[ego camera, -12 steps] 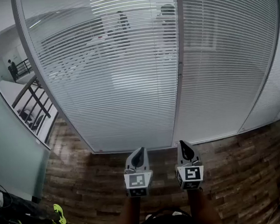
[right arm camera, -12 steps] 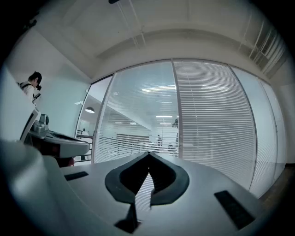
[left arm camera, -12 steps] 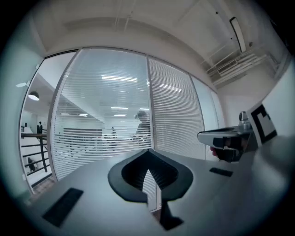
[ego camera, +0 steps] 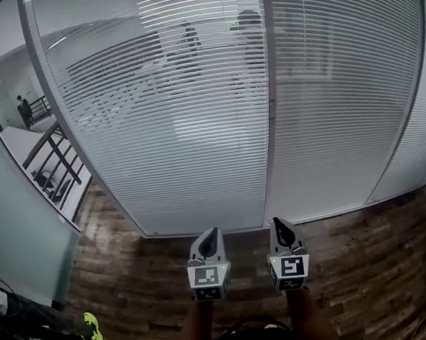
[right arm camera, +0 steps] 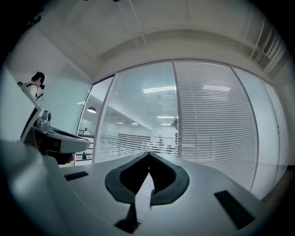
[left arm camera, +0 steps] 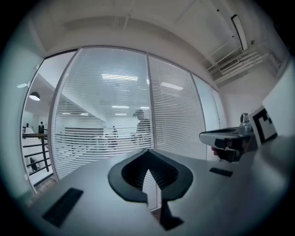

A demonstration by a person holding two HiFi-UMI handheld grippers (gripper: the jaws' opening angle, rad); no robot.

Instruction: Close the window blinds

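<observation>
Low in front of me, my left gripper and right gripper sit side by side above the wood floor. Both have their jaws closed on nothing. Well ahead hang the window blinds, with slats see-through on the left and opaque on the right panel.

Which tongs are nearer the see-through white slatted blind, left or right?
Left. The left tongs point straight at the see-through white slatted blind, short of its bottom edge. The right tongs sit off its right side, facing the grey vertical frame post beside it.
</observation>
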